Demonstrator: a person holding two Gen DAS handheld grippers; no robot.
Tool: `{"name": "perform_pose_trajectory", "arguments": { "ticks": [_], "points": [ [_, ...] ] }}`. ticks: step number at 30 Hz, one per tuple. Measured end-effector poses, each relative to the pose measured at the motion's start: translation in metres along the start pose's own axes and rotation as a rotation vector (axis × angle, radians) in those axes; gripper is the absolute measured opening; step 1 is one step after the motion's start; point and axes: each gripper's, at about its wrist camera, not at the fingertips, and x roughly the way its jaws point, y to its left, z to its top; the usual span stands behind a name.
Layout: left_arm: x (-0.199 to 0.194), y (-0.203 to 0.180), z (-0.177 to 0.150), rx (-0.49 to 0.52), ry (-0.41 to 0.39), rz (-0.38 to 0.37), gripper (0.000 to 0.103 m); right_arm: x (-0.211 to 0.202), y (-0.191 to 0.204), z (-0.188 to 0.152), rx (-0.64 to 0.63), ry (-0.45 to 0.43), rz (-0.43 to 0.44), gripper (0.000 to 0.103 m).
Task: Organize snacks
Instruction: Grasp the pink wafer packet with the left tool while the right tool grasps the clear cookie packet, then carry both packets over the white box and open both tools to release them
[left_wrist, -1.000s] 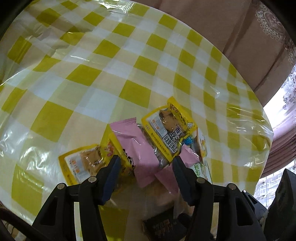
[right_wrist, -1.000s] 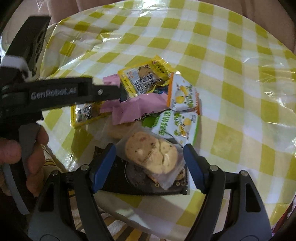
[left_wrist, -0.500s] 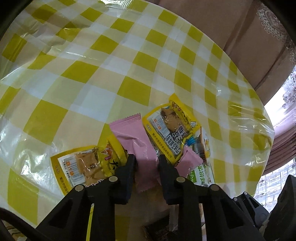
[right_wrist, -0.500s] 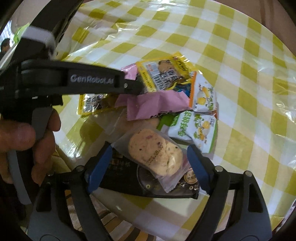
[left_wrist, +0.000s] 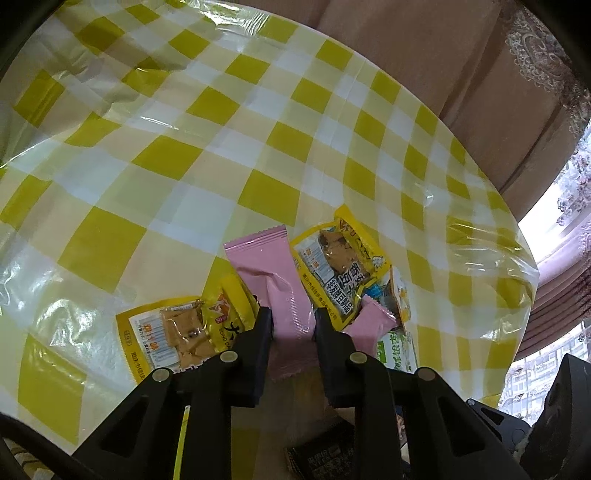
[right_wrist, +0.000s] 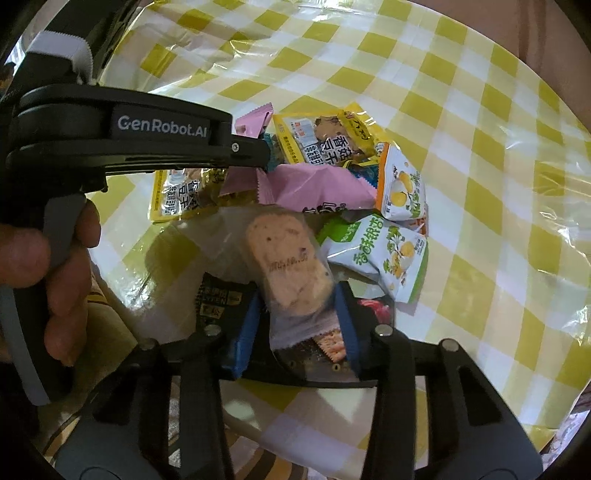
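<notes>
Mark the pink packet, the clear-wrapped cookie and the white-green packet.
pink packet (left_wrist: 271, 273): left wrist view, middle of wrapper above the jaws.
clear-wrapped cookie (right_wrist: 286, 258): right wrist view, cookie face.
white-green packet (right_wrist: 384, 251): right wrist view, printed front.

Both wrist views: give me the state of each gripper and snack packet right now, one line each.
Left gripper: shut on the pink packet.
Right gripper: jaws closing, pads against the clear cookie packet.
Cookie packet: sealed, tilted up off the pile.
Black packet: flat, under the cookie packet.
Yellow packets: sealed, lying flat.
Green-white packets: sealed, resting on the pile.
</notes>
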Motion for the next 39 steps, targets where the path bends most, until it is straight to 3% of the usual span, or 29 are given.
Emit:
{"name": "perform_pose_trajectory", "arguments": {
  "ticks": [21, 26, 39],
  "points": [
    [-0.021, 0.0, -0.009, 0.01, -0.045, -0.021, 0.024, -0.03, -0.009, -0.018, 0.114, -0.062, 0.05, 0.027],
    [-0.032, -0.001, -0.017, 0.019, -0.051, -0.025, 0.024, -0.042, -0.014, -0.025, 0.151, -0.081, 0.058, 0.018],
    [-0.051, -0.024, -0.044, 0.075, -0.026, -0.041, 0.023, -0.072, -0.031, -0.052, 0.258, -0.126, 0.073, 0.018]
  ]
}}
